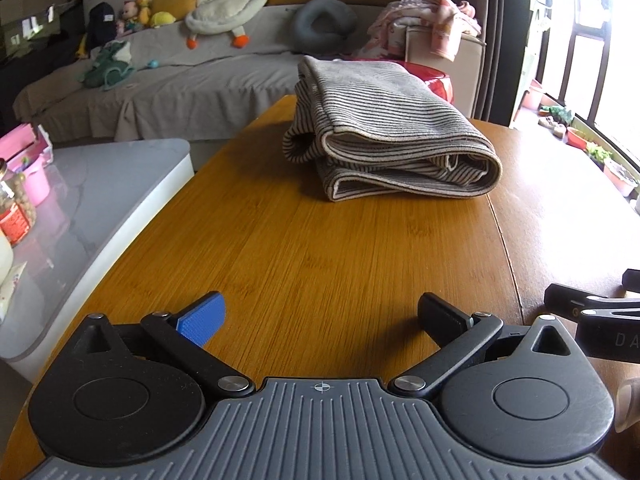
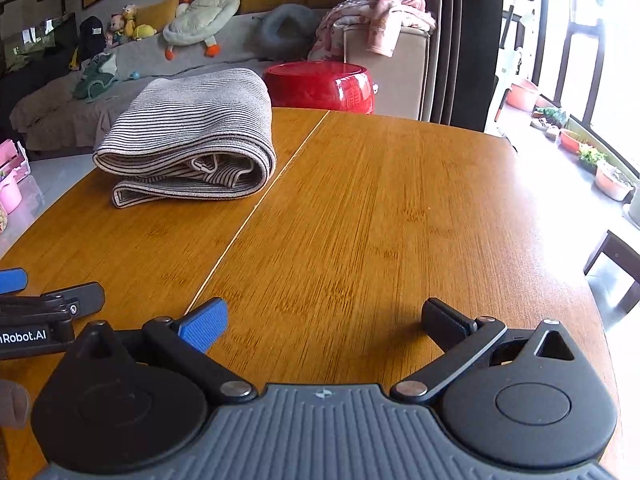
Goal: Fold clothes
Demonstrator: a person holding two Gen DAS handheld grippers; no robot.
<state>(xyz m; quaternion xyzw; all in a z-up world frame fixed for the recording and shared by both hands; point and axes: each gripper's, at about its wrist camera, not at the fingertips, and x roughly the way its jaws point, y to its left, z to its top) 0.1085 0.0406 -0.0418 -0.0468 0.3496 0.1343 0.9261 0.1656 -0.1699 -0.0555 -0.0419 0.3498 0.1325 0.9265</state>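
A striped grey and black garment lies folded in a thick bundle on the far part of the wooden table. In the right wrist view the same garment sits at the far left of the table. My left gripper is open near the table's front edge, well short of the garment, with nothing between its fingers. My right gripper is open too, empty, to the right of the left one. Part of the right gripper shows at the left wrist view's right edge, and the left gripper shows at the right wrist view's left edge.
A grey marble-topped table with pink containers and a jar stands to the left. A red stool sits beyond the table's far edge. A sofa with plush toys and a pink blanket lies behind. Window and plant pots are on the right.
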